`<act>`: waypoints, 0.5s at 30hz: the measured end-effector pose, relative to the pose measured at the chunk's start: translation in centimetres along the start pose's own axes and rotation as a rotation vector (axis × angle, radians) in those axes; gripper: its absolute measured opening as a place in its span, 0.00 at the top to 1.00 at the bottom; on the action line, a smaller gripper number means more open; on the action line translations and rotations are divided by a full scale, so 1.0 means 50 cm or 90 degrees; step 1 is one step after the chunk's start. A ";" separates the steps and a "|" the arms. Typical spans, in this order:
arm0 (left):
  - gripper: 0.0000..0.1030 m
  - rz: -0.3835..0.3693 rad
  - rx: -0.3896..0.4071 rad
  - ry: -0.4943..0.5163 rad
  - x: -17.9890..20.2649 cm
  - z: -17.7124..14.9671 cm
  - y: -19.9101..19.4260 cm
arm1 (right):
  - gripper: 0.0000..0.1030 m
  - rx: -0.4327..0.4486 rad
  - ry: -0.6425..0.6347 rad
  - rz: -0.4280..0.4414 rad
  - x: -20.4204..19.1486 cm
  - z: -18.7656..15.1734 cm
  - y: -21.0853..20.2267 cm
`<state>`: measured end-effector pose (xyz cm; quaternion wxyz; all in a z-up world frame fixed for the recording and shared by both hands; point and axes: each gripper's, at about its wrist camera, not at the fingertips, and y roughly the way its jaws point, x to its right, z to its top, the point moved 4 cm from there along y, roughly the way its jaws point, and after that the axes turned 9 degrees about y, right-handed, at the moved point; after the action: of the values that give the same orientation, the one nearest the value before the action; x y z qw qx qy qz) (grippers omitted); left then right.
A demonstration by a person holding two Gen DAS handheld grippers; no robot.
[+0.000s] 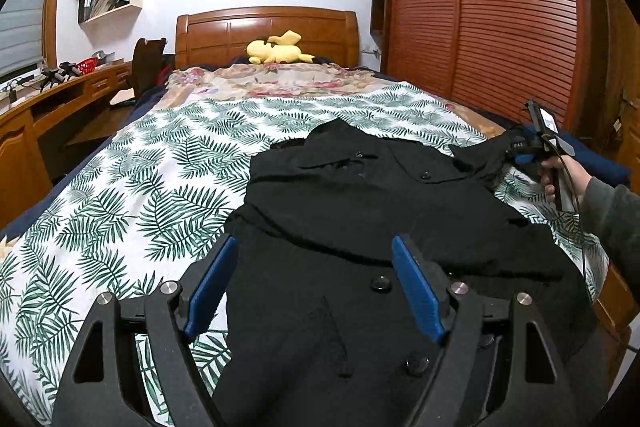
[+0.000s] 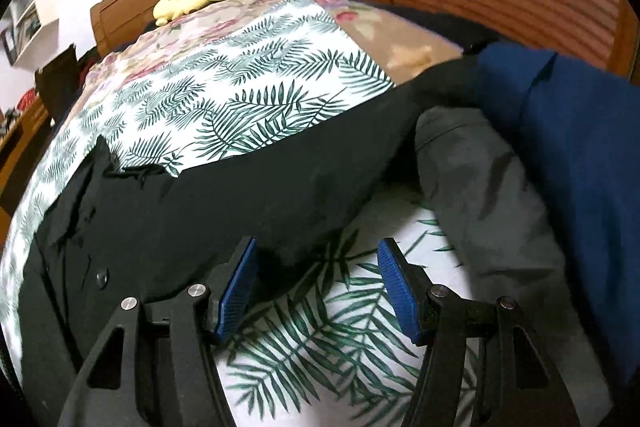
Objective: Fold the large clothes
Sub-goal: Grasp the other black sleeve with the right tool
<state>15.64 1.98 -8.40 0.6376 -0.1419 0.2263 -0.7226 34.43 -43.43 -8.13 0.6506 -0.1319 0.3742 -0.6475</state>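
A black buttoned coat [image 1: 360, 195] lies spread front-up on the leaf-print sheet [image 1: 140, 187] of a bed. My left gripper [image 1: 314, 247] hovers open over the coat's lower front, blue pads wide apart and pinching nothing. In the right wrist view the coat [image 2: 240, 195] fills the left side, and one sleeve stretches away to the right. My right gripper [image 2: 316, 247] is open beside the sleeve's near edge; only sheet shows between its pads, with the left pad close to the cloth. In the left wrist view a hand [image 1: 560, 175] holds that gripper at the sleeve.
A grey garment [image 2: 480, 187] and a dark blue one [image 2: 580, 147] are heaped at the bed's right edge. A yellow plush toy [image 1: 276, 53] lies by the wooden headboard. A slatted wardrobe [image 1: 500, 7] stands to the right, a desk [image 1: 60, 99] to the left.
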 end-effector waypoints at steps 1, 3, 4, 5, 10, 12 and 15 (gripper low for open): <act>0.23 0.000 -0.002 0.001 0.001 -0.001 0.001 | 0.38 -0.006 0.009 0.006 -0.002 -0.001 0.007; 0.23 0.001 -0.005 0.004 0.004 -0.003 0.004 | 0.38 -0.018 0.030 0.021 -0.001 0.005 0.022; 0.23 0.001 -0.007 0.006 0.006 -0.004 0.006 | 0.39 -0.021 0.036 0.027 0.000 0.006 0.026; 0.23 0.001 -0.009 0.006 0.007 -0.005 0.008 | 0.45 -0.023 0.041 0.034 -0.002 0.005 0.029; 0.23 0.001 -0.017 0.012 0.012 -0.006 0.018 | 0.96 0.004 -0.015 0.062 -0.018 0.021 0.006; 0.23 0.000 -0.020 0.010 0.012 -0.006 0.022 | 0.96 0.042 -0.052 0.067 -0.041 0.024 -0.029; 0.23 -0.005 -0.020 0.008 0.014 -0.004 0.024 | 0.96 0.082 -0.115 0.107 -0.097 0.012 -0.096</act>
<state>16.45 1.23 -9.23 0.6312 -0.1482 0.2410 -0.7222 31.83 -39.67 -3.06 0.7408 -0.1158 0.2818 -0.5987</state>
